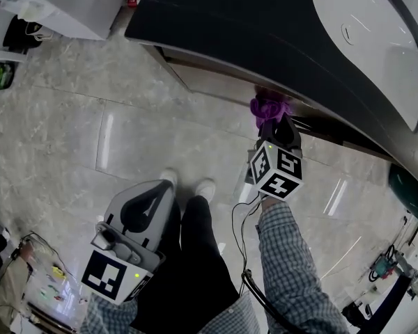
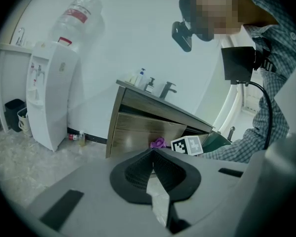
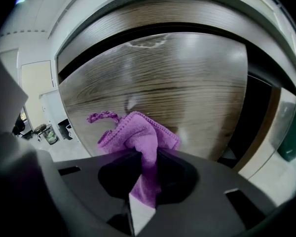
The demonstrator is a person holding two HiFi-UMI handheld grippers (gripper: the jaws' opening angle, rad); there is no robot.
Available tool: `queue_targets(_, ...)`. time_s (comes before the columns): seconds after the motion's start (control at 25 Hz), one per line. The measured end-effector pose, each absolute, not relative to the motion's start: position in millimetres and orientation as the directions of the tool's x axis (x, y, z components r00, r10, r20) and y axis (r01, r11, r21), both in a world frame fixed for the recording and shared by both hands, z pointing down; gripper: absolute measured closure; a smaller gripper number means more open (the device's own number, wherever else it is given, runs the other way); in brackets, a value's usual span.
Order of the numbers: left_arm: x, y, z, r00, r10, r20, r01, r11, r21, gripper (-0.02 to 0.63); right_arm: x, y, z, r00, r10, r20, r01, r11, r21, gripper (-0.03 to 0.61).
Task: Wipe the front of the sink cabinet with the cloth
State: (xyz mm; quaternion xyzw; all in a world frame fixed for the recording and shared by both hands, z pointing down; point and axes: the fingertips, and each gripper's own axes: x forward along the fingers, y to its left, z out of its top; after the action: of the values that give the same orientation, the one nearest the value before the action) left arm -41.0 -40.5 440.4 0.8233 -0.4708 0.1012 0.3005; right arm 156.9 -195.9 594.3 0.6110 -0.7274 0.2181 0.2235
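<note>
Sink cabinet: the brown wood-grain sink cabinet (image 3: pixel 163 83) is standing under its dark countertop, its drawer front facing the person.
Right gripper: the grey two-jaw right gripper (image 3: pixel 147 157) is clamping the cloth and holding it up at the drawer front, just under the countertop edge.
Left gripper: the grey left gripper (image 2: pixel 154 154) is hanging low beside the person's leg, well apart from the cabinet, with its jaws pressed together on nothing.
Cloth: the bunched purple microfibre cloth (image 3: pixel 138 135) is sitting against or just off the wood; contact cannot be told.
Risk, cabinet: the hard jaw tips could be scraping the wood if they are pushed in past the small wad.
Risk, cloth: only a narrow fold is being pinched, so dragging it sideways could be pulling it free.
Count: one cabinet, two grippers, one cloth.
</note>
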Motion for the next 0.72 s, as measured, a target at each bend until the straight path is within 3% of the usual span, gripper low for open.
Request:
queue_targets(0.36, -20.0, -37.9, 440.3, 0.569, -0.690, 0.448, -0.817, -0.412, 0.403, 0.602, 227.9, -192.5, 597.9, -0.023, -0.799, 0.602, -0.996, -0.030, -0.079, 0.505)
queue_targets(0.72, -15.7, -26.6, 433.6, 0.575, -0.682, 0.452, -0.815, -0.429, 0.390, 0.602, 240.6, -168.5, 580.7, -0.013, -0.800, 0.600, -0.999, -0.022, -0.050, 0.505)
